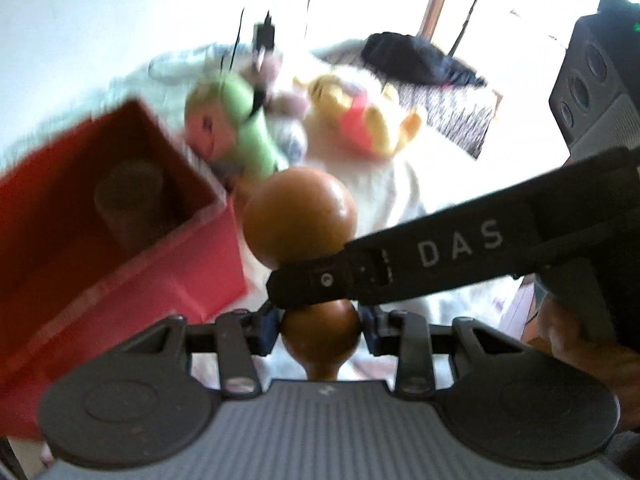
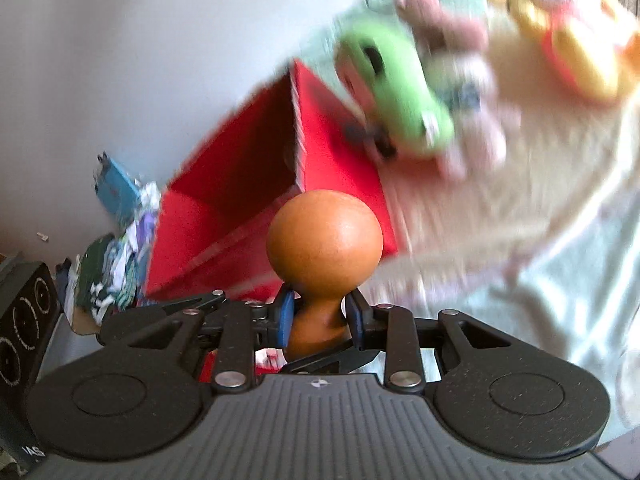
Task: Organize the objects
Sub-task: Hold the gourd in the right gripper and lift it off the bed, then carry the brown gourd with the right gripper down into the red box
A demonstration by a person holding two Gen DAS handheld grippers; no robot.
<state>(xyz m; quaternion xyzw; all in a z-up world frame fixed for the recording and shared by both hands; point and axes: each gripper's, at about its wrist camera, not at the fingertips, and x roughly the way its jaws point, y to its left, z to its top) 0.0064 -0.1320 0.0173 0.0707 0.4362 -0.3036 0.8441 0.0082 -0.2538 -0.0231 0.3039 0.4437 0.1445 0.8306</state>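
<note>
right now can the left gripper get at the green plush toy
Probably not: the left gripper is shut on the wooden peg, as is the right gripper, so nothing is free for the green plush toy.

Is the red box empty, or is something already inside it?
Not empty. In the left wrist view the open red box holds one dark cylindrical object standing inside. It is too blurred to identify.

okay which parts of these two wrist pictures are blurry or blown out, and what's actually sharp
Left wrist view: the window side behind the yellow plush is blown out white, and the red box and green plush are smeared; the wooden knob is fairly crisp. Right wrist view: the green plush and pale bedding are streaked, while the knob and gripper body stay sharp.
</note>
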